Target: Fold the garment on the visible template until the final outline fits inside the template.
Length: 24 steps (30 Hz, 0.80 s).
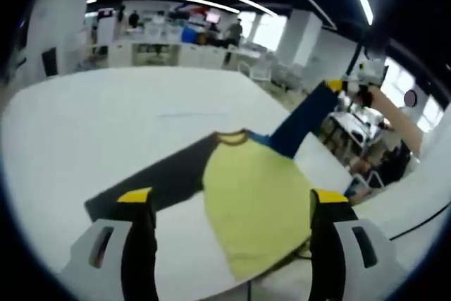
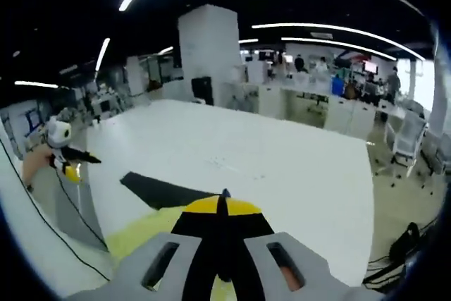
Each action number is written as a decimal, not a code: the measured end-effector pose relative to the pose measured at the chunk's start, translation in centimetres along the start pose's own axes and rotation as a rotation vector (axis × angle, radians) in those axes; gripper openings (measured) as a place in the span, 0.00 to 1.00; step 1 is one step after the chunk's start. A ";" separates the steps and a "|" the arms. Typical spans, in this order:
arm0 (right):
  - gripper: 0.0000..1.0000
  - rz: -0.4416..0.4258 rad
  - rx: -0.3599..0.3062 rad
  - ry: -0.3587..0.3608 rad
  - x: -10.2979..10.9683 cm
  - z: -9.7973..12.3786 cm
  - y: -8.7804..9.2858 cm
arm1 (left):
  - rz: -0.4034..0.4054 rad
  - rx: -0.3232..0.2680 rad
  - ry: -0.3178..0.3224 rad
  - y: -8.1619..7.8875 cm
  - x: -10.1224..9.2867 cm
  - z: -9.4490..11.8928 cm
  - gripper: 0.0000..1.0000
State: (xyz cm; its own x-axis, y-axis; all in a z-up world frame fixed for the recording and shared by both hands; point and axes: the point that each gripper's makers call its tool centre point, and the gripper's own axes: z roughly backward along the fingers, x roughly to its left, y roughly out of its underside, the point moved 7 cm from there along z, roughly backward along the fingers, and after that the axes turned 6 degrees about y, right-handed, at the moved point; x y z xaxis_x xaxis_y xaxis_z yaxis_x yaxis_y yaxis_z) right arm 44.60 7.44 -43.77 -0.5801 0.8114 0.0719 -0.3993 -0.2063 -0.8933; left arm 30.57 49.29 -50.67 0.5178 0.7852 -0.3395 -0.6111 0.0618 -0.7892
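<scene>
The right gripper (image 2: 223, 206) is clamped on the blue sleeve (image 1: 304, 119), lifted; the left gripper (image 1: 232, 206) is spread apart. The yellow-bodied shirt (image 1: 255, 202) is barely folded yet.

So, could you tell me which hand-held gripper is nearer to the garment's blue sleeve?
Right. The right hand-held gripper is shut on the blue sleeve at its cuff, holding it up; the left hand-held gripper hangs open near the yellow body.

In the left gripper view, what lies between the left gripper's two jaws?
The yellow body of the shirt, spread on the white table, fills most of the gap between the open left gripper jaws, with bare table beside it on the left.
</scene>
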 end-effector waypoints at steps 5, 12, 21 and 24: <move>0.01 -0.078 0.040 -0.038 1.6 -2.4 1.3 | 0.012 -0.009 -0.009 0.3 0.4 0.5 0.86; 0.01 -0.221 0.037 -0.091 3.6 -5.2 1.5 | 0.027 -0.010 -0.025 0.6 0.7 1.0 0.86; 0.01 -0.341 0.036 -0.163 5.6 -7.1 0.9 | 0.038 -0.016 -0.032 0.8 1.2 1.2 0.86; 0.01 -0.360 0.038 -0.159 6.2 -7.5 0.9 | 0.041 -0.022 -0.031 0.8 1.3 1.2 0.86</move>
State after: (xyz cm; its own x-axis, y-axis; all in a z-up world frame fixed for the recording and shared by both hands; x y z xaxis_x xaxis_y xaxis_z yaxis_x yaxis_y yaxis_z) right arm 46.02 16.39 -47.47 -0.4994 0.7414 0.4483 -0.6216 0.0538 -0.7815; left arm 30.02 51.08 -51.10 0.4738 0.8057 -0.3556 -0.6176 0.0161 -0.7863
